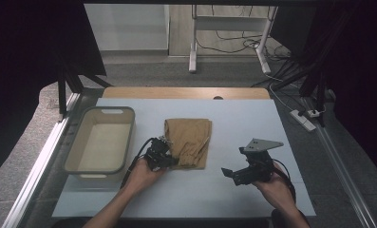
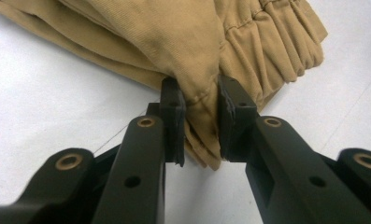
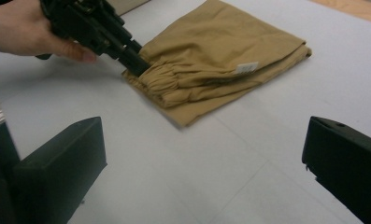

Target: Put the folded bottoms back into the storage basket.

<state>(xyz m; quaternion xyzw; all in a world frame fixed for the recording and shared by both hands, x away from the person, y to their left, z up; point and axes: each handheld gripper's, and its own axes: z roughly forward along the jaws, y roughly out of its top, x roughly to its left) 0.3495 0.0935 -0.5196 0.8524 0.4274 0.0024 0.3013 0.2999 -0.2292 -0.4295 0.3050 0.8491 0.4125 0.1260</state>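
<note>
The folded tan cloth trousers (image 1: 188, 141) lay beside the empty grey plastic tub (image 1: 100, 140), pinched by the left gripper (image 2: 201, 122), while the right gripper (image 1: 230, 173) gaped wide, holding nothing.

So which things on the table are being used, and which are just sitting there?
In use:
- folded tan cloth trousers
- left hand-held gripper, shut on their corner
- right hand-held gripper, open, on its own away from the trousers

Lying about:
- grey plastic tub
- white power strip on the floor
</note>
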